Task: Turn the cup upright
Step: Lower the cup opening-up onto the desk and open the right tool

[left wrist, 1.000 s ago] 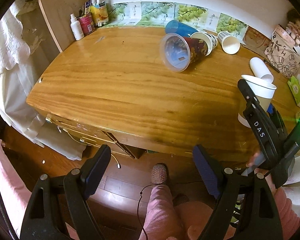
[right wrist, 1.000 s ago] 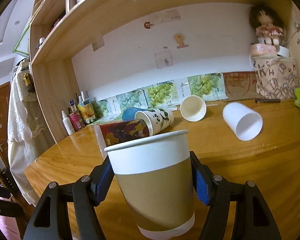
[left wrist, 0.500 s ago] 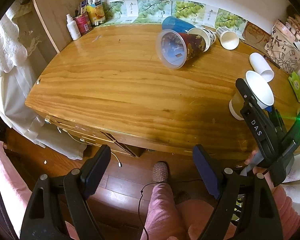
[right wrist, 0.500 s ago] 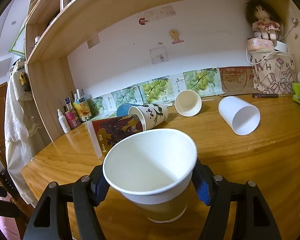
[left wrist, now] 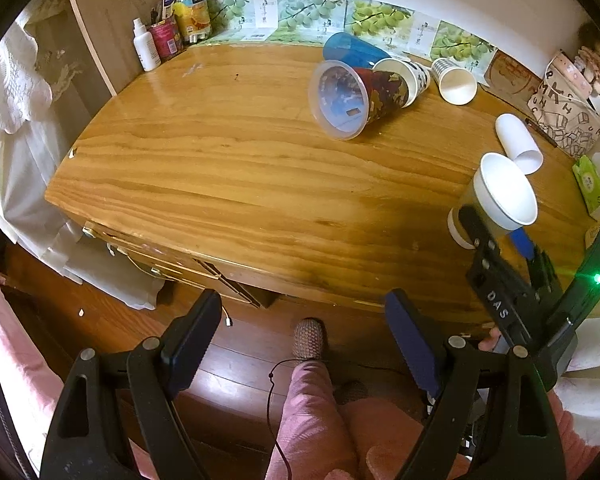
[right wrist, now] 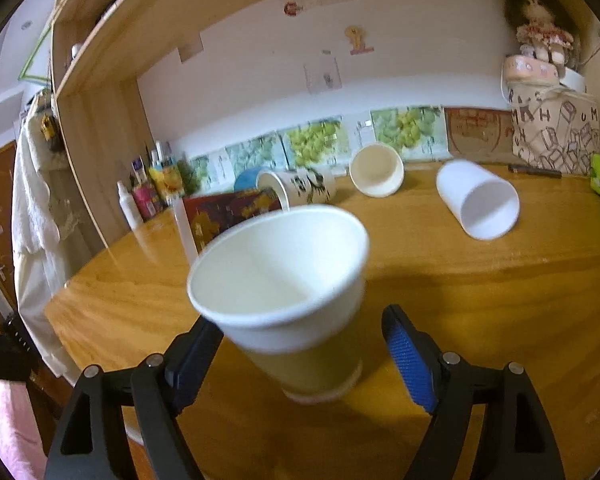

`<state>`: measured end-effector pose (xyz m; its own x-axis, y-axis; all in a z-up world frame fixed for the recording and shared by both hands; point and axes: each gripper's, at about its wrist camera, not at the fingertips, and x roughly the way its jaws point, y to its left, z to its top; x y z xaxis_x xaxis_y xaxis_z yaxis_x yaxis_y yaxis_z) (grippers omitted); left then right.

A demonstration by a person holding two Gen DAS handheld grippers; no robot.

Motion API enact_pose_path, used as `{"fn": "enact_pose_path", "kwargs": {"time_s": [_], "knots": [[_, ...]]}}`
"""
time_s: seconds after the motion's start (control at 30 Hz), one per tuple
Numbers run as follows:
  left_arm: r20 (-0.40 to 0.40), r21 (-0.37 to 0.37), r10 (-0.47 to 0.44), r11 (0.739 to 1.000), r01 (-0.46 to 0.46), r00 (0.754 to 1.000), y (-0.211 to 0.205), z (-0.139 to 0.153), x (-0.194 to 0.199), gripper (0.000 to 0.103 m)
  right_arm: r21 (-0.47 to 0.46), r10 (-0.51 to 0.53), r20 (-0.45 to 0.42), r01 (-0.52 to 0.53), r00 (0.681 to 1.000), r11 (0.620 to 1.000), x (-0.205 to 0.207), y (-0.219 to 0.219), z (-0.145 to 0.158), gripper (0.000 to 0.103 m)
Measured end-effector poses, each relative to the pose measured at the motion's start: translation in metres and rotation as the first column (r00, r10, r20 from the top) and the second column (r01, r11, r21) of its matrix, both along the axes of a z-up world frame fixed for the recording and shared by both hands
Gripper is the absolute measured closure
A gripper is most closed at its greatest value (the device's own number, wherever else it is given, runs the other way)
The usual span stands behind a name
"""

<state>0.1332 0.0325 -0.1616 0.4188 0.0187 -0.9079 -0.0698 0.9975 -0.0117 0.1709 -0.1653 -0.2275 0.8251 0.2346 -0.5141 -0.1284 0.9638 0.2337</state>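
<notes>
Standing on its base near the front right part of the wooden desk (left wrist: pixel 228 168), the paper cup (right wrist: pixel 288 296) has its mouth up and its long axis close to vertical, tipped a little in the right wrist view (that picture is blurred, so the lean is hard to judge). It has a white rim band, a tan body and a white foot, and it looks empty inside. The right gripper (right wrist: pixel 304 344) sits around it with its jaws opening: the blue pad on the right stands clear of the cup wall, while the left pad is just beside the wall and I cannot tell if it touches. The left gripper (left wrist: pixel 304 336) hangs off the front edge of the desk over the dark wood floor, its jaws partly apart with nothing between them. Further back on the desk several other cups lie on their sides: a plain white cup (right wrist: pixel 476 200), a cream cup (right wrist: pixel 376 176) with its mouth toward the camera, a cup with a dark red print (left wrist: pixel 352 96), a panda cup (right wrist: pixel 300 188) and a blue cup (left wrist: pixel 352 50). Bottles (left wrist: pixel 168 36) stand in the far left corner under a wooden shelf (right wrist: pixel 228 12), and grape pictures (right wrist: pixel 316 144) line the white wall.
</notes>
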Motion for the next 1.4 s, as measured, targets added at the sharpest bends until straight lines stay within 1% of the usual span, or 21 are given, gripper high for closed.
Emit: {"fn": "enact_pose_path", "kwargs": {"time_s": [0.23,0.37,0.43,0.57,0.67,0.77,0.9,0.97,1.03,1.1,1.2,1.3,1.4], "knots": [[0.004,0.024,0.03,0.999,-0.03,1.0,-0.001,0.014,-0.016,0.017,-0.037,-0.006,-0.139,0.0,0.99,0.999,-0.015,-0.017,0.007,0.021],[0.018,0.03,0.059,0.998,-0.06,0.998,-0.002,0.024,-0.03,0.017,-0.063,-0.026,-0.209,0.013,0.978,0.998,-0.031,-0.03,0.021,0.021],[0.008,0.053,0.062,0.997,-0.062,0.998,-0.005,0.027,-0.033,0.017,-0.079,-0.039,-0.237,0.021,0.971,0.997,-0.039,-0.035,0.031,0.02],[-0.006,0.057,0.055,0.997,-0.054,0.998,-0.01,0.034,-0.04,0.017,-0.1,-0.061,-0.292,0.033,0.954,0.994,-0.051,-0.046,0.054,0.019],[-0.011,0.082,0.035,0.996,-0.034,0.999,-0.016,0.041,-0.043,0.017,-0.097,-0.063,-0.36,0.029,0.931,0.995,-0.056,-0.053,0.074,0.019],[0.007,0.098,0.007,0.995,-0.008,1.0,-0.021,0.05,-0.046,0.017,-0.128,-0.088,-0.423,0.037,0.902,0.991,-0.061,-0.055,0.096,0.017],[-0.006,0.089,-0.018,0.996,0.019,1.0,-0.024,0.06,-0.044,0.017,-0.185,-0.147,-0.515,0.059,0.845,0.981,-0.068,-0.054,0.115,0.016],[-0.01,0.093,-0.023,0.995,0.023,1.0,-0.026,0.067,-0.043,0.017,-0.154,-0.154,-0.555,0.081,0.817,0.985,-0.072,-0.056,0.122,0.016],[-0.021,0.098,-0.032,0.995,0.034,0.999,-0.03,0.07,-0.043,0.017,-0.113,-0.141,-0.58,0.091,0.803,0.989,-0.076,-0.056,0.129,0.016],[-0.051,0.114,-0.05,0.992,0.055,0.997,-0.036,0.071,-0.04,0.017,-0.111,-0.132,-0.591,0.082,0.796,0.99,-0.081,-0.053,0.137,0.016],[-0.055,0.091,-0.084,0.992,0.089,0.995,-0.043,0.078,-0.04,0.017,-0.108,-0.119,-0.602,0.066,0.789,0.992,-0.09,-0.046,0.149,0.016],[-0.066,0.082,-0.102,0.991,0.107,0.993,-0.049,0.085,-0.042,0.017,-0.12,-0.119,-0.587,0.059,0.801,0.991,-0.1,-0.038,0.162,0.016],[-0.067,0.054,-0.12,0.991,0.123,0.991,-0.052,0.091,-0.044,0.017,-0.14,-0.111,-0.571,0.036,0.813,0.99,-0.105,-0.031,0.17,0.016]]}}
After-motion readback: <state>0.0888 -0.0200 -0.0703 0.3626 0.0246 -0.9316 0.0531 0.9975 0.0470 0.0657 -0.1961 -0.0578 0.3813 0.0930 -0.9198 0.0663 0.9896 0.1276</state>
